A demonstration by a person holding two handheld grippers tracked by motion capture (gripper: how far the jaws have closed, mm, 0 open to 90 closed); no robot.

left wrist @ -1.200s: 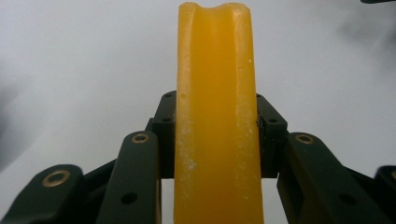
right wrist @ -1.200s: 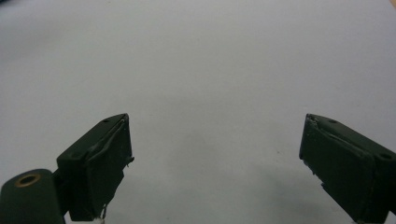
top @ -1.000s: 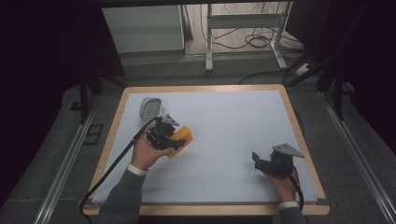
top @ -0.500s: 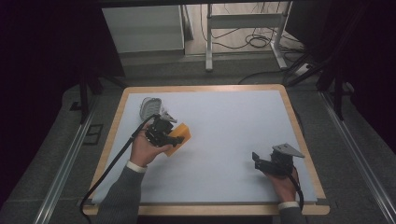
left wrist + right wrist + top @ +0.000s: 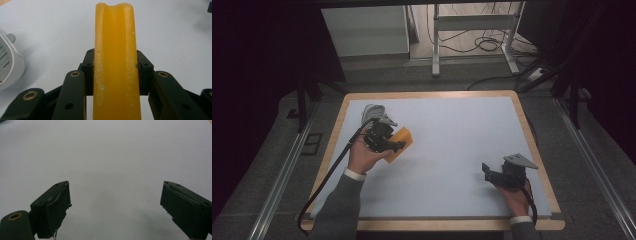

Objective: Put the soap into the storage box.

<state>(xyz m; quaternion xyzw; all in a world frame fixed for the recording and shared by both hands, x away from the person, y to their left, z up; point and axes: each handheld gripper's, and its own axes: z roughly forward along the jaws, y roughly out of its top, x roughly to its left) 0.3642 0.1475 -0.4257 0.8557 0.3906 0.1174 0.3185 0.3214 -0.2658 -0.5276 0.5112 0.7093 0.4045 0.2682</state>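
Over on the left side of the table (image 5: 462, 125), near a white gadget (image 5: 8, 65), my left claw (image 5: 115, 67) is clamped on an orange block (image 5: 115, 50), while my right claw (image 5: 115, 205) sits wide apart, holding zilch.

The table (image 5: 437, 200) has a pale blue-grey top framed by a light wooden rim, and it stands on a grey floor (image 5: 257, 165) with metal rails running along both sides. A white and grey device (image 5: 373, 112) lies on the top near the far left corner; in the left gripper view it (image 5: 8, 65) shows as a rounded white casing with grey slots at the left edge. The rest of the surface is plain and evenly lit.
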